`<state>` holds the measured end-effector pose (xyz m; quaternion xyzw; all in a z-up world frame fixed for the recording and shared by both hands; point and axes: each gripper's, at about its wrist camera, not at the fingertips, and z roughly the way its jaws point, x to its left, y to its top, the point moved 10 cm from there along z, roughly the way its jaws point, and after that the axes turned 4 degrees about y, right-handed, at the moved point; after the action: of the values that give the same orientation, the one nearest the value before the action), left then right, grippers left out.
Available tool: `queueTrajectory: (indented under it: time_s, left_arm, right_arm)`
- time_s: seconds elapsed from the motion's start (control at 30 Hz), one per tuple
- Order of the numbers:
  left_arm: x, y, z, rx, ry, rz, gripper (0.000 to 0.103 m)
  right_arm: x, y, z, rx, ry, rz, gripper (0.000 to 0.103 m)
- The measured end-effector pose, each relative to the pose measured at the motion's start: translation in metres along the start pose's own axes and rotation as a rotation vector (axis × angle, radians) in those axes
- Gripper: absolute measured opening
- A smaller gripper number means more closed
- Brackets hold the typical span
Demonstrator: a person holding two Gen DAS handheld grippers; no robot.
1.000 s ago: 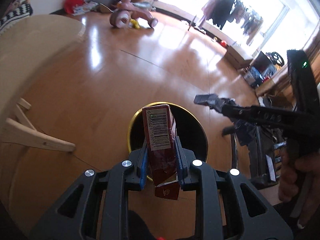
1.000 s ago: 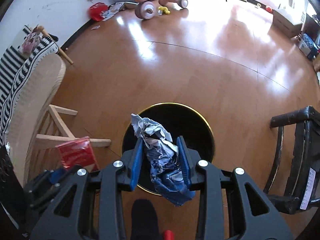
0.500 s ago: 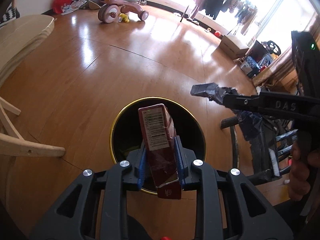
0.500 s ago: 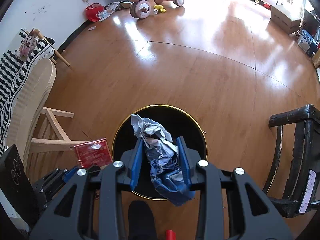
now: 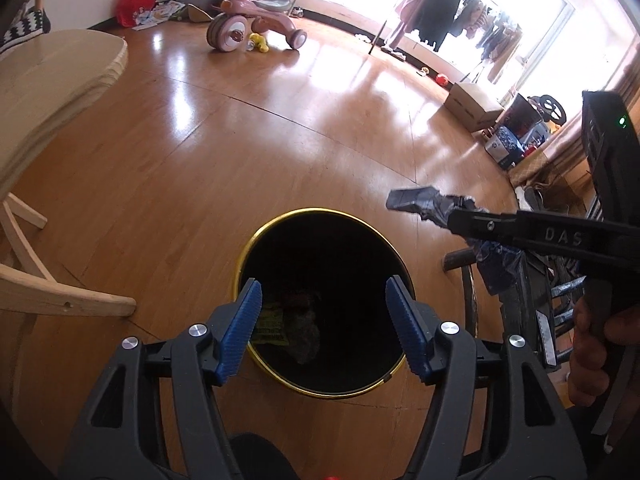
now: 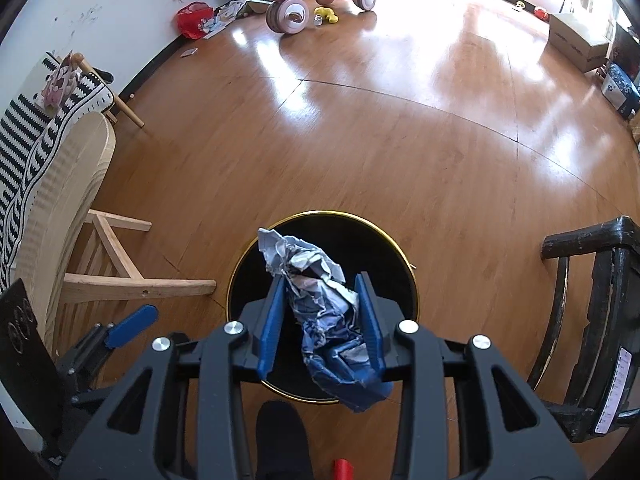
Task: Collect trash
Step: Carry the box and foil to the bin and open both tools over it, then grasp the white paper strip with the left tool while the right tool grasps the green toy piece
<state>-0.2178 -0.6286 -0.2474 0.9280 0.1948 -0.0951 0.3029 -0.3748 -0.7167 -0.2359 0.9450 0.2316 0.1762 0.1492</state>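
Observation:
A black bin with a gold rim (image 5: 280, 224) stands on the wooden floor; it also shows in the right wrist view (image 6: 404, 256). My left gripper (image 5: 323, 300) is open and empty right above the bin's near side. Trash lies at the bottom of the bin (image 5: 288, 322). My right gripper (image 6: 323, 300) is shut on a crumpled blue and white wrapper (image 6: 320, 288) and holds it over the bin's near edge. The wrapper also shows in the left wrist view (image 5: 424, 202), to the right of the bin.
A light wooden chair (image 6: 80, 200) stands left of the bin, its seat also in the left wrist view (image 5: 48, 92). A dark chair (image 6: 592, 320) stands at the right. A pink tricycle (image 5: 252, 24) and boxes (image 5: 476, 106) are far across the floor.
My left gripper has opened and let go of the red carton, which has dropped out of the jaws into the bin. My right gripper still holds the wrapper over the bin.

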Motion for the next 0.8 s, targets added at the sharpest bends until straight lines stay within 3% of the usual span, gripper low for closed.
queueTrajectory:
  time_s: [0.07,0.13,0.27,0.43,0.63,0.8]
  left_arm:
    - [0.005,0.001,-0.006,-0.006,0.007,-0.005,0.068]
    - [0.008,0.001,-0.011,-0.012,0.017,-0.008,0.073]
    - [0.02,0.003,-0.028,-0.027,0.047,-0.013,0.078]
    - [0.055,0.011,-0.078,-0.08,0.121,-0.04,0.088]
    - [0.144,0.007,-0.178,-0.171,0.289,-0.151,0.09]
    - [0.238,-0.027,-0.282,-0.254,0.446,-0.281,0.091]
  right_arm:
    - [0.003,0.0,0.002,0.014,0.006,-0.003,0.043]
    - [0.006,0.001,0.002,0.012,0.001,-0.004,0.072]
    - [0.02,0.005,-0.004,-0.011,-0.002,-0.025,0.073]
    - [0.059,0.015,-0.015,-0.062,0.035,-0.074,0.073]
    - [0.176,0.016,-0.028,-0.122,0.189,-0.203,0.074]
    - [0.321,-0.015,-0.032,-0.118,0.336,-0.4,0.074]
